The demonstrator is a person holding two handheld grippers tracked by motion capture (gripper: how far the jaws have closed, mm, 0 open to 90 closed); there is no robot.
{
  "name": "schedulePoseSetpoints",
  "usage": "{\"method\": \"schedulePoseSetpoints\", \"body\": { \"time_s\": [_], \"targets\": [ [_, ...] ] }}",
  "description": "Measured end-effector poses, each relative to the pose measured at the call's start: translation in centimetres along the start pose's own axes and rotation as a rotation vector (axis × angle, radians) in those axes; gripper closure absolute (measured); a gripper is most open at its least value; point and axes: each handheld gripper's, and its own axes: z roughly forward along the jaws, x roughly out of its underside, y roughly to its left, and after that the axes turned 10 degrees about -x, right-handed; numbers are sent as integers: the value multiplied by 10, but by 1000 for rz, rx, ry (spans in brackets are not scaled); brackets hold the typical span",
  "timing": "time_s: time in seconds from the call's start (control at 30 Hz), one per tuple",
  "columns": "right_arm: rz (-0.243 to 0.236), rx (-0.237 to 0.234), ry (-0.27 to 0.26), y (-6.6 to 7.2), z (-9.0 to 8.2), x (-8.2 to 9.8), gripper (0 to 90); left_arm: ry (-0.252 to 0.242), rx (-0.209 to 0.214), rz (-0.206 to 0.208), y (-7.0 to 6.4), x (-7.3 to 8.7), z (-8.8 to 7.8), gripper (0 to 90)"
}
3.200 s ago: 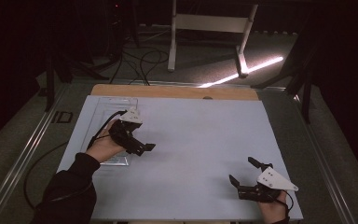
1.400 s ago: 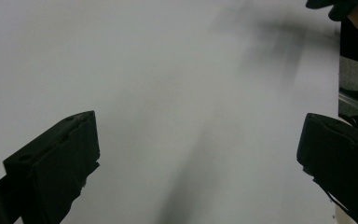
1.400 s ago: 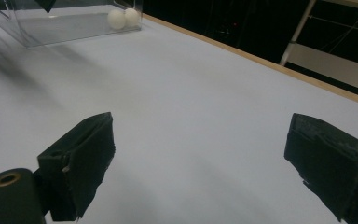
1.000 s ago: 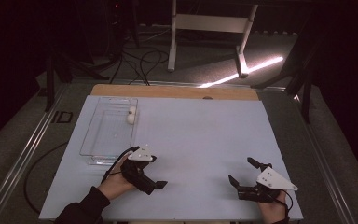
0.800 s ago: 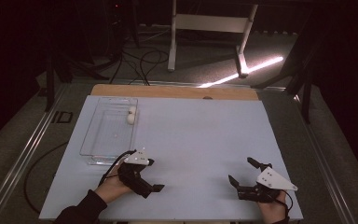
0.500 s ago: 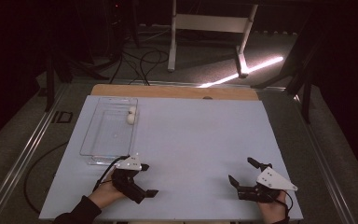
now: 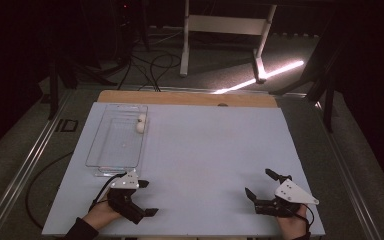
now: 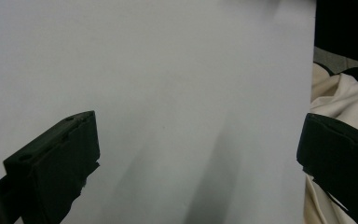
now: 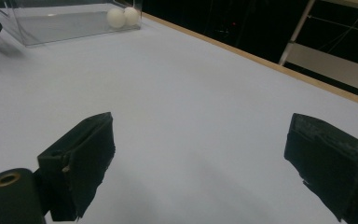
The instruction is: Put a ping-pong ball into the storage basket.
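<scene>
A clear plastic tray [image 7: 114, 150] lies at the table's left rear. Two white balls [image 7: 140, 124] rest in its far right corner. The right gripper view shows the same tray [image 9: 42, 23] and balls [image 9: 116, 17] far off at top left. My left gripper [image 7: 148, 198] sits near the front edge, below the tray, open and holding nothing. Its own view shows bare white tabletop between the spread jaws of the left gripper [image 8: 196, 163]. My right gripper [image 7: 261, 184] rests at the front right, open and holding nothing, with its jaws apart over the tabletop in the right gripper [image 9: 200, 158] view.
The white table [image 7: 210, 150] has a wooden strip [image 7: 190, 98] along its far edge. A pale cloth [image 8: 338, 100] lies past the table's edge in the left gripper view. A white metal stand [image 7: 225, 27] and cables are on the dark floor behind.
My left gripper has drawn back from the tray to the table's front edge, open and holding nothing. The right gripper has not moved.
</scene>
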Motion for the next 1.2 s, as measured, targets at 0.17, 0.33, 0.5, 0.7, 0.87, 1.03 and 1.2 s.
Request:
{"method": "schedulePoseSetpoints", "body": {
  "time_s": [0.17, 0.33, 0.5, 0.7, 0.87, 1.03, 1.2],
  "targets": [
    [-2, 0, 2, 0, -1, 0, 84, -9, -11, -16, 3, 7, -6, 2],
    [-1, 1, 3, 0, -1, 0, 83, -10, -19, -25, 6, 14, -11, 2],
    [-4, 1, 4, 0, 0, 0, 83, -21, -37, -36, 8, 19, -17, 2],
    [-5, 0, 7, 0, 0, 1, 84, -27, -50, -49, 9, 25, -21, 2],
    [-7, -2, 6, 0, 0, 1, 83, -34, -49, -52, 11, 27, -23, 3],
    [-6, 1, 7, -1, 0, 1, 84, -45, -55, -51, 10, 26, -23, 3],
    [-9, -3, 10, 0, 1, 1, 83, -44, -56, -51, 9, 25, -21, 3]
  ]
}}
